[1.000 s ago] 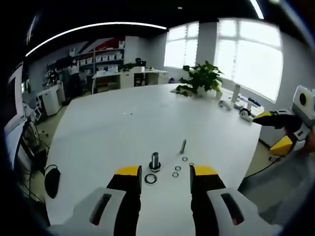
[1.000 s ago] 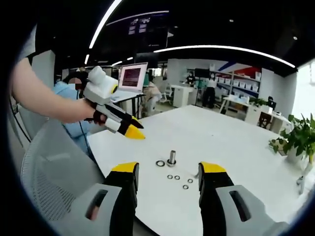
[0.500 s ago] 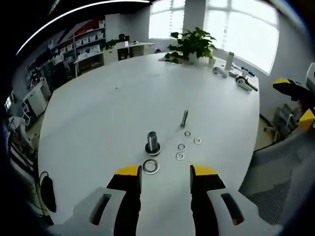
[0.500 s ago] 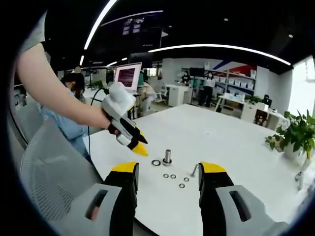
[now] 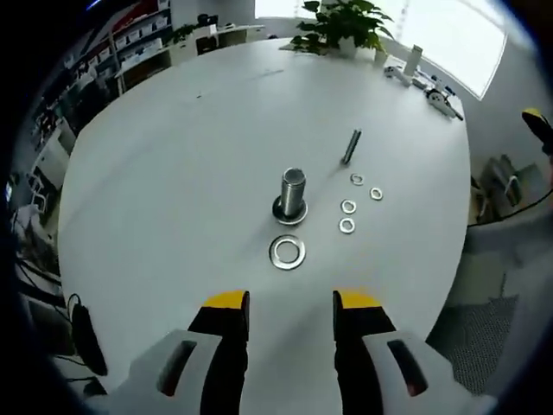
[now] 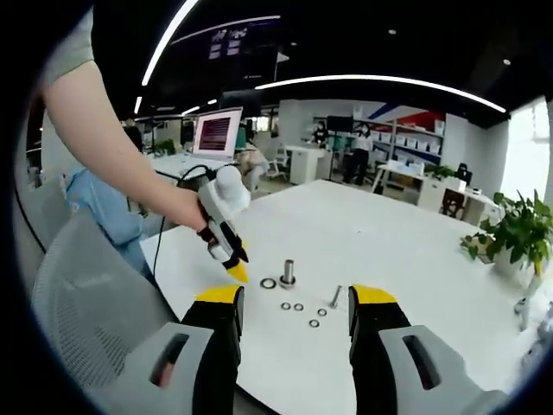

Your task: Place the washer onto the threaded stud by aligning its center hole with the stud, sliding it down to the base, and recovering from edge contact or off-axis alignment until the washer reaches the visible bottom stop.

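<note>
Both empty, jaws spread, the left gripper [image 5: 282, 303] hovers over the washer [image 5: 287, 252] beside the threaded stud [image 5: 292, 192] near the table [image 5: 173, 173] edge, right gripper [image 6: 295, 298] waiting; a flat washer could slip.

Left tool [image 5: 282, 311], right tool [image 6: 296, 309]: grey bodies, black jaws, yellow tips.

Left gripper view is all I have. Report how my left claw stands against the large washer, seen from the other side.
Observer: In the right gripper view, the left claw points tips down, close beside the large washer, with a small gap between them.
Operator: Now report the right claw.
Observer: The right claw is open and holds nothing, on the near side of the stud.
</note>
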A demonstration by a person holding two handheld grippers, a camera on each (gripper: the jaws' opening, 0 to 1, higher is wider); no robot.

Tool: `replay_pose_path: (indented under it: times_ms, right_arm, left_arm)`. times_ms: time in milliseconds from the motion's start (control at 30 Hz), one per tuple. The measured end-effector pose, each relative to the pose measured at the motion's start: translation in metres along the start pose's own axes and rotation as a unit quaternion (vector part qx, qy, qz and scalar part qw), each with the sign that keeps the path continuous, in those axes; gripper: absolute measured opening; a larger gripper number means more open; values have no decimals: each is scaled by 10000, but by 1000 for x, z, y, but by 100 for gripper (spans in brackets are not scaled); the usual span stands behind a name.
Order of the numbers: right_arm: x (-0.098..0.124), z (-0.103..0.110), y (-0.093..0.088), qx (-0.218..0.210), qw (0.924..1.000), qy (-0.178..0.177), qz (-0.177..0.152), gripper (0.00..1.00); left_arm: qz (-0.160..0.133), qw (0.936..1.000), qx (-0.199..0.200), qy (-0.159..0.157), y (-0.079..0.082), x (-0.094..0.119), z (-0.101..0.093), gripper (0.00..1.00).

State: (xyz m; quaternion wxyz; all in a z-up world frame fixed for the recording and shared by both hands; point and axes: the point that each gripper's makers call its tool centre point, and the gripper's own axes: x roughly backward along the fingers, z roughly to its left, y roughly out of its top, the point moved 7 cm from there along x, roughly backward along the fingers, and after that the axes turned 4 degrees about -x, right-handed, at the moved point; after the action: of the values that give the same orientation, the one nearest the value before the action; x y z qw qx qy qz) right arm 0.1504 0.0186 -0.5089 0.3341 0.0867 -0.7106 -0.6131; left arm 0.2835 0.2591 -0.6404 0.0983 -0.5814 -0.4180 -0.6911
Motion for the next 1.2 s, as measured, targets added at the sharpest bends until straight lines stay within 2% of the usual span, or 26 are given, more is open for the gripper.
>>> replay_pose_path:
  times_ms: [300,400,633,767,967,1000,1133,1200]
  right_arm:
    - [1,-4,-2,-49,9999,-96,38,51]
    - [1,-4,-1,-52,9999,-124,10,51]
    - [1,-7,-1,-146,9998,-168,-1,51]
    - [1,-7,-2,-137,9997,-176,19,51]
    - [2,-10,-2,-245,9994,-248,-13,51]
    - [3,-11,-2,-259,9993,-254,-22,51]
    - [3,-11,-2,-277,9993,-267,-24,51]
    - [3,-11,-1,-275,9993,-265,-32,51]
  left_arm:
    - [199,9993,-321,-86,14,-23,-2,37]
    - [255,9994,-196,-151,17,-29,-2,37]
    - [360,9990,-247,-47,27,-38,-1,36]
    - [544,9977,-390,-71,28,-45,-2,34]
    - [834,9958,-351,-101,24,-53,-2,30]
    - [769,9958,-485,-44,26,-52,0,29]
    - [818,9957,-425,-58,30,-52,1,28]
    - [948,9932,-671,-11,30,-53,1,27]
